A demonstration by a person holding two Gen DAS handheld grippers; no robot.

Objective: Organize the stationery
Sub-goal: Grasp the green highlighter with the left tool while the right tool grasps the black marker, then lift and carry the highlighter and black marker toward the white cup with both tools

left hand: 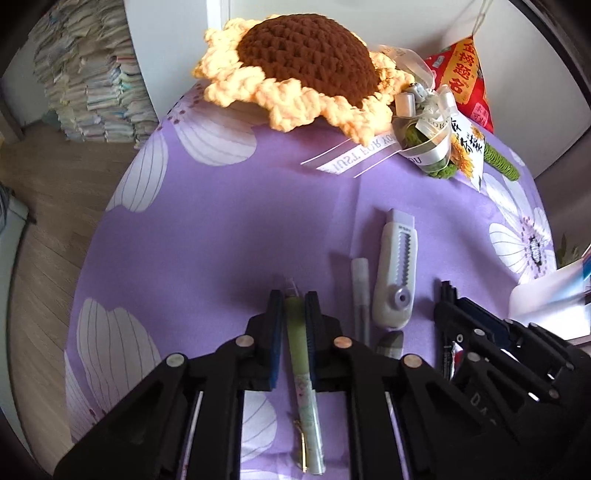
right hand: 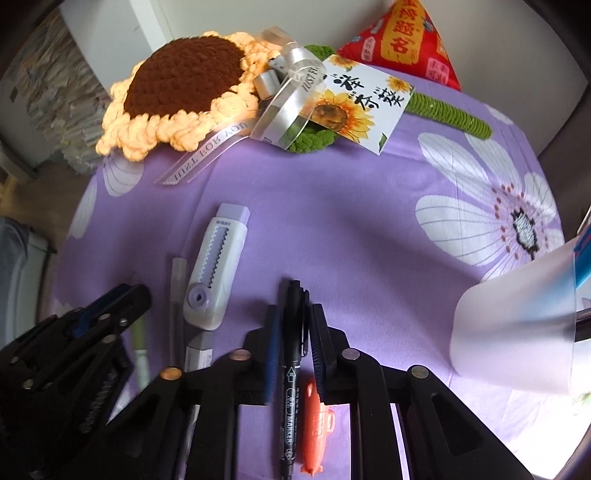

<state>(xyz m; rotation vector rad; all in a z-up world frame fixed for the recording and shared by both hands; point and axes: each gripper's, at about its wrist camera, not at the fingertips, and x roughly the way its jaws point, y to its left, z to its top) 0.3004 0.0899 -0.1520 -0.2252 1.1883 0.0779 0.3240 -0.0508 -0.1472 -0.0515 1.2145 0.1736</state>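
My left gripper [left hand: 293,299] is shut on a green pen [left hand: 295,332] that lies lengthwise between its blue pads on the purple flowered cloth [left hand: 207,229]. My right gripper [right hand: 293,310] is shut on a black marker [right hand: 290,387], whose capped tip sticks out past the fingertips. Between the two grippers lie a white utility knife [right hand: 216,266], a clear pen [right hand: 177,291] and a small grey piece [right hand: 197,350]. An orange item [right hand: 314,432] lies beside the marker under the right gripper. A frosted white cup [right hand: 513,332] stands at the right.
A large crocheted sunflower [left hand: 295,70] with ribbon, a green stem [right hand: 450,114] and a printed card [right hand: 365,107] fills the far side of the table. A red pouch [right hand: 410,33] leans at the back right. Stacked books [left hand: 92,85] stand on the floor to the left.
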